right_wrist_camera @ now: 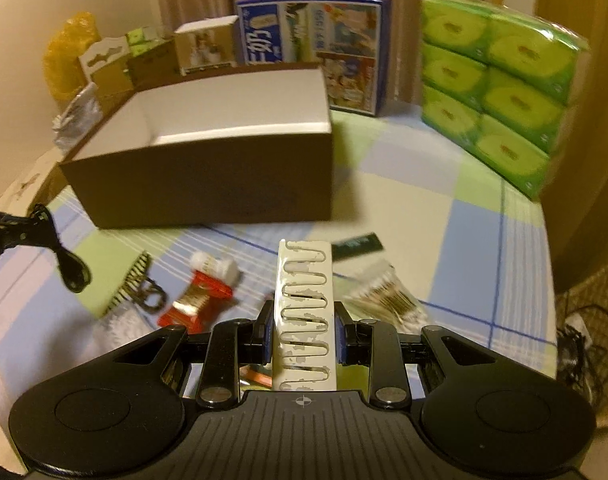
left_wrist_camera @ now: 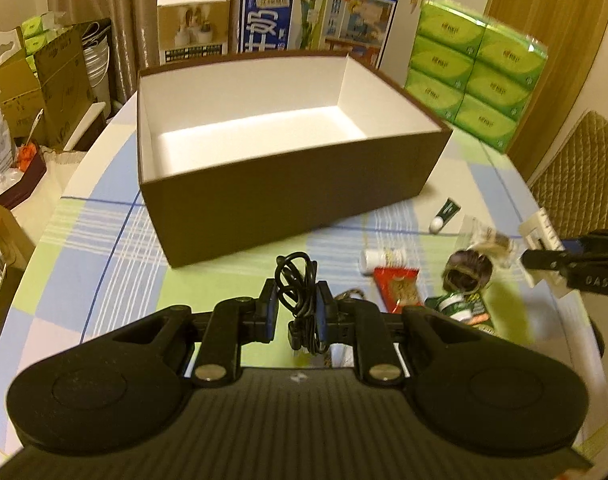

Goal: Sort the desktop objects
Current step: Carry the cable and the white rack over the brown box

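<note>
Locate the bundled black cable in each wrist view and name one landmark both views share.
Left wrist view: the bundled black cable sits bottom centre, clamped in the left tool.
Right wrist view: it hangs at the far left edge.
Shared landmark: the open brown cardboard box with white inside.

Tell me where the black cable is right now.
The black cable is bundled and clamped in the left gripper, low and central in the left wrist view, held above the checked tablecloth just in front of the brown box.
</note>
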A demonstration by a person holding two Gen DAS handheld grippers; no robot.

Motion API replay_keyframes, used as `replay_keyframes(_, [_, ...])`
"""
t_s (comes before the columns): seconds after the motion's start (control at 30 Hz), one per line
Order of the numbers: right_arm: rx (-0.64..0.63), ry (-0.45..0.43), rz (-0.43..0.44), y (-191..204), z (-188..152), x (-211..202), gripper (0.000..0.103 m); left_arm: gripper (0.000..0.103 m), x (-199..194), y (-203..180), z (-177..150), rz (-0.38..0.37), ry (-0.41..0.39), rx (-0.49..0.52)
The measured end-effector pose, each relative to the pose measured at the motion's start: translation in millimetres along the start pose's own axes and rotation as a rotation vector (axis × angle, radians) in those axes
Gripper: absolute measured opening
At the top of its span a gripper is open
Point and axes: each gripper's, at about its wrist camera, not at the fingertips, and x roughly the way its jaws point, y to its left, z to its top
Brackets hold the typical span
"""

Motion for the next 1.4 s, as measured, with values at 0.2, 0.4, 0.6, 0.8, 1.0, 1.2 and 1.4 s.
replay_keyframes(0.2, [-0.034, -0.027, 0.046, 6.4, 23.8, 3.2, 0.025, 0.015, -9.0, -3.1, 18.4, -0.026, -0.047, 0.013])
replay_keyframes(0.4, [-0.062, -0.062, 0.1, 10.5, 56.6, 7.0, 0.025, 0.015, -16.8, -3.2, 44.0, -0.052, -0.097, 0.031])
replay_keyframes(0.6, [-0.113, -0.115, 0.146, 19.7, 97.2, 13.8, 0.025, 0.015, -20.0, -3.0, 75.1, -0.069, -0.148, 0.06])
replay_keyframes(0.8, [-0.143, -0.147, 0.173, 27.1, 140.1, 33.7, 0.025, 0.015, -10.7, 0.8, 108.2, -0.077, -0.186, 0.068])
replay_keyframes(1.0, [-0.164, -0.149, 0.2, 31.4, 175.8, 66.0, 0.025, 0.015, 11.2, 11.1, 135.7, -0.082, -0.18, 0.052])
replay_keyframes(1.2, [-0.193, -0.1, 0.224, 34.2, 191.8, 114.5, 0.025, 0.015, 49.7, 25.9, 155.4, -0.099, -0.11, 0.022])
replay_keyframes(1.4, [-0.203, 0.012, 0.247, 41.6, 187.4, 160.3, 0.025, 0.015, 103.3, 40.3, 156.3, -0.132, 0.041, -0.028])
